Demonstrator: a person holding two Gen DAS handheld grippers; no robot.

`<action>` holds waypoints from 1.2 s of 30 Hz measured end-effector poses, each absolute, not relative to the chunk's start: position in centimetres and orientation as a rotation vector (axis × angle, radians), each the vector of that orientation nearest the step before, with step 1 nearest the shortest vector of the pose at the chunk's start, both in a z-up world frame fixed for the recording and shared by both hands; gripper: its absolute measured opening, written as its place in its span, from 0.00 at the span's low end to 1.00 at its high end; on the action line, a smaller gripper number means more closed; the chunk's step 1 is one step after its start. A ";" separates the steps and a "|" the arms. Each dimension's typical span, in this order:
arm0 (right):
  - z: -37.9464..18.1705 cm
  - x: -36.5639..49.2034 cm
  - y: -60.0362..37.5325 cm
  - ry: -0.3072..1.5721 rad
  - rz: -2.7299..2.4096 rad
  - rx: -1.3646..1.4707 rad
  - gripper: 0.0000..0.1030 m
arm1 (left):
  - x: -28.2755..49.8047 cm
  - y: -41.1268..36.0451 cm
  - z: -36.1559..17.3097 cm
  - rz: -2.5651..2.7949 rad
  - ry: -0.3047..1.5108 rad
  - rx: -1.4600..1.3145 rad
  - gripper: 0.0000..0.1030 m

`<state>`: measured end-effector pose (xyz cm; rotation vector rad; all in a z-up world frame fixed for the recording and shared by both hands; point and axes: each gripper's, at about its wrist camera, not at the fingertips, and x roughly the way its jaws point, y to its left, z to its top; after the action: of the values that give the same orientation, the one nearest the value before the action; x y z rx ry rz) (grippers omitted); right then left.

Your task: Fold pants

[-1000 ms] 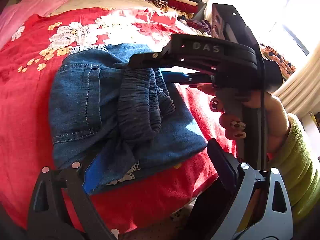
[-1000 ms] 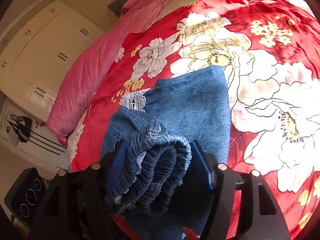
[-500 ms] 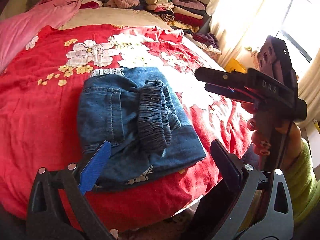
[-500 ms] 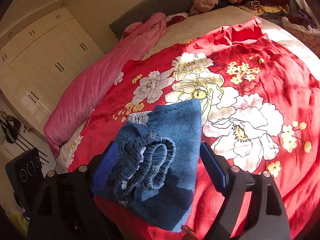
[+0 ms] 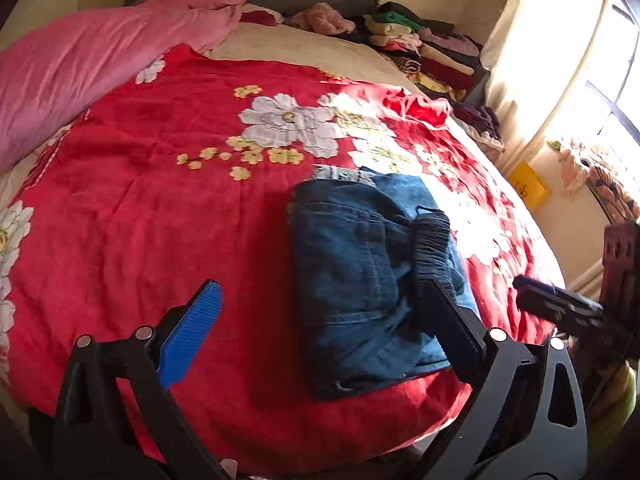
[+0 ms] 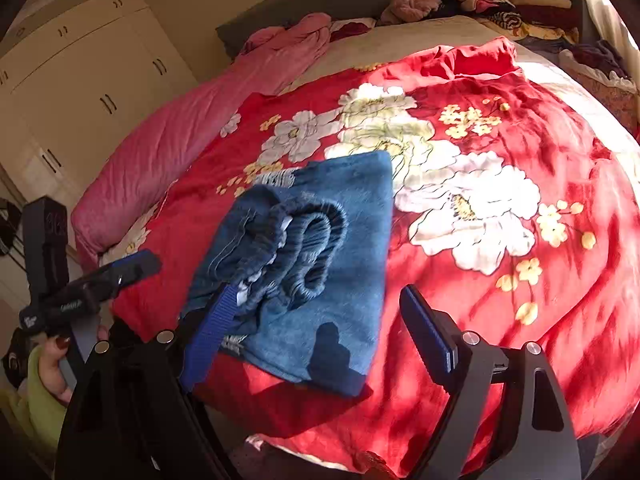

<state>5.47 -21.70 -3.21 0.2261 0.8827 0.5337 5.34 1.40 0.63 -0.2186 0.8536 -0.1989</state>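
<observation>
The blue denim pants lie folded in a compact bundle on the red flowered blanket, near the bed's front edge, with the gathered elastic waistband on top. My left gripper hangs open, just short of the bundle and above it, touching nothing. In the right wrist view the pants lie beyond my right gripper, which is open too, its blue pads clear of the cloth. The left gripper shows at that view's left, held by a hand.
A pink quilt lies along the bed's far left. Stacked folded clothes sit at the headboard corner. A bright curtained window is on the right, and cream wardrobe doors stand to the left. The blanket spreads wide to the right of the pants.
Both grippers have let go of the pants and drawn back and up from them. The bundle stays folded on the blanket and now looks smaller and farther off.
</observation>
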 end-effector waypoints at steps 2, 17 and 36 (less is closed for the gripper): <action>-3.8 4.7 -20.1 0.912 0.580 0.220 0.80 | 5.9 2.5 0.3 -0.159 0.857 -0.228 0.91; -7.5 8.9 -12.9 1.023 0.611 0.344 0.52 | 11.6 -0.5 -1.9 -0.227 0.924 -0.151 0.60; -8.0 7.0 -16.0 1.017 0.572 0.335 0.28 | 11.8 -2.7 -3.4 -0.207 0.935 -0.068 0.65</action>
<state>6.98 -16.01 -7.97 0.3348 1.0168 0.5717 11.84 -2.66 -3.37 -0.0679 0.9349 -0.2075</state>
